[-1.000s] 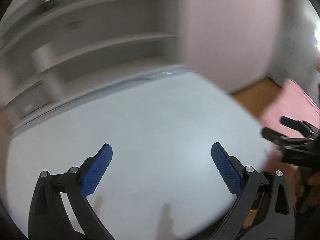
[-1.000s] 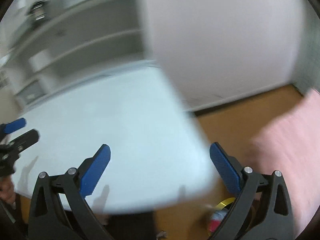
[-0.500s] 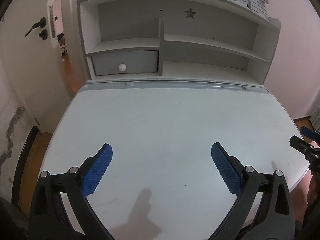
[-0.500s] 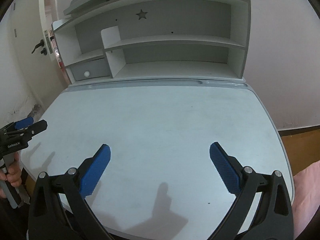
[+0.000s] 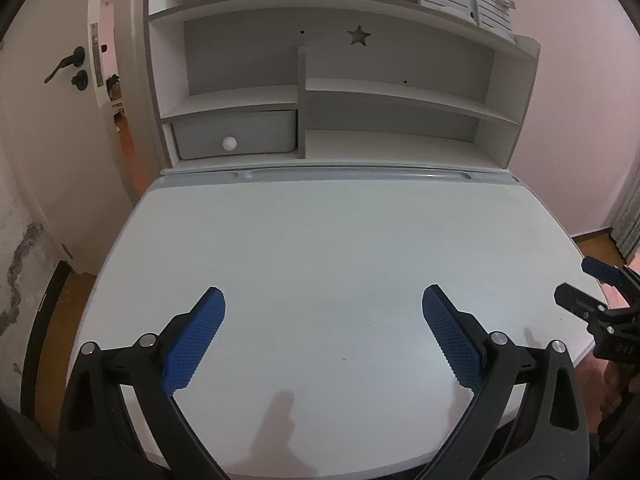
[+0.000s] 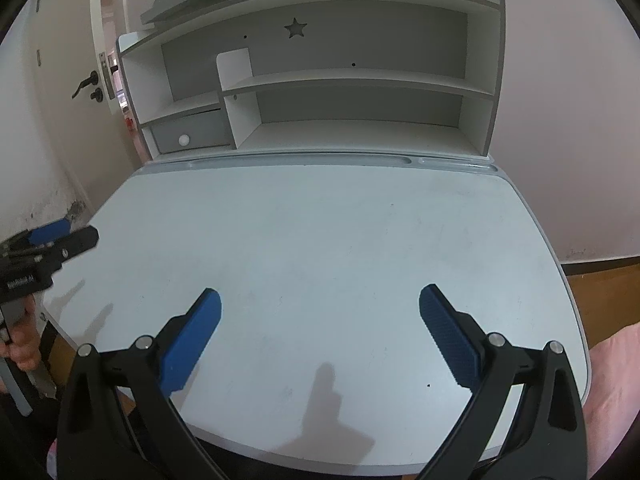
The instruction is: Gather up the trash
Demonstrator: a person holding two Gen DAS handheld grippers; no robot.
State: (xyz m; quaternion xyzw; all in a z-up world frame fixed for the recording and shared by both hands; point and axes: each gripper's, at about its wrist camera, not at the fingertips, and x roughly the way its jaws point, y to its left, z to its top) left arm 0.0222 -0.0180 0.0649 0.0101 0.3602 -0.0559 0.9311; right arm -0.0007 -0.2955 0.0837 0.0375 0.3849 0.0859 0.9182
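Two sets of tongs, left tongs (image 5: 323, 318) and right tongs (image 6: 320, 316), I hold spread apart and empty above the pale grey-white worktop (image 5: 320, 240); no trash shows toward twelve o'clock, so its direction I cannot tell.

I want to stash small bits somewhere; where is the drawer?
In both views the drawer sits in the lower-left compartment of the shelf unit at the back of the desk, beside the door.
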